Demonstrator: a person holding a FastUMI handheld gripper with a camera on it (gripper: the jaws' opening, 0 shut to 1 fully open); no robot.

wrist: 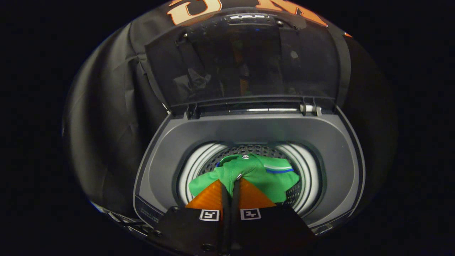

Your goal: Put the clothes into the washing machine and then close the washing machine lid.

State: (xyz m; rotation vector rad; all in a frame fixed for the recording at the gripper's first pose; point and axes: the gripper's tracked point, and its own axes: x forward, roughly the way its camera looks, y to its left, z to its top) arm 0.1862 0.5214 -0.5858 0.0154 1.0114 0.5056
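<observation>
Black cloth wall hangs creased and dim behind, lit from above.

No text is legible; the claw carries two square markers.

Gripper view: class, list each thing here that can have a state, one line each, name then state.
lid: open, standing upright behind the opening.
washing machine: top open, drum exposed.
green garment: bunched, held over the drum mouth, not yet released.
gripper: fingers closed, pinching a fold of the green garment.
</observation>
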